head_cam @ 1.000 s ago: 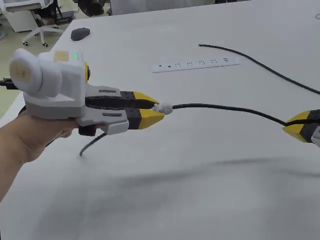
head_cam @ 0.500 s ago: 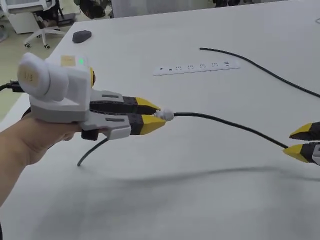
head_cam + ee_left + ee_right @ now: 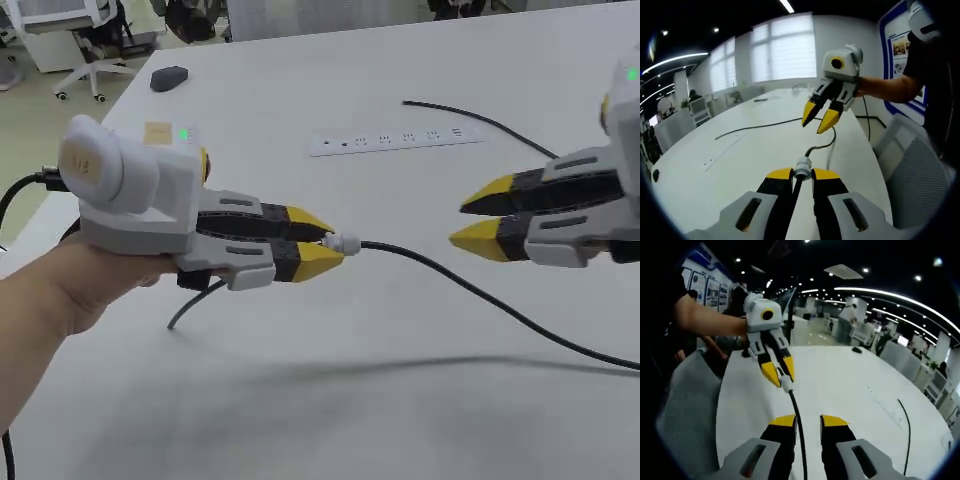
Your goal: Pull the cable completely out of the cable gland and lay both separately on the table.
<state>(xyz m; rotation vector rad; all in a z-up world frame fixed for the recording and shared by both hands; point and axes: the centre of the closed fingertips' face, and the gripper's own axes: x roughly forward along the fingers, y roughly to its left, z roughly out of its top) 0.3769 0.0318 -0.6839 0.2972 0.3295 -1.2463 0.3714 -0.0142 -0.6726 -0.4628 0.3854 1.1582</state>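
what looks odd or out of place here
Nothing looks spilled or broken. The one odd thing: the black cable runs through the white gland pinched in the left gripper and droops from it down to the table, while the right gripper hangs open beside it, holding nothing.

White table (image 3: 300, 420), office chair (image 3: 82, 62), bright blinded windows (image 3: 782, 52).

- The table (image 3: 300, 400) is finished smooth, matt and white.
- The cable (image 3: 470, 287) is sheathed in smooth black rubbery material with a dull sheen.
- The cable gland (image 3: 347, 243) is formed of pale, slightly glossy plastic.
- The left gripper (image 3: 335, 247), at 9 o'clock in the head view, and the right gripper (image 3: 460, 223), at 3 o'clock, are cased in matt grey plastic.
- The power strip (image 3: 398, 140), at 12 o'clock, is moulded in smooth white plastic.
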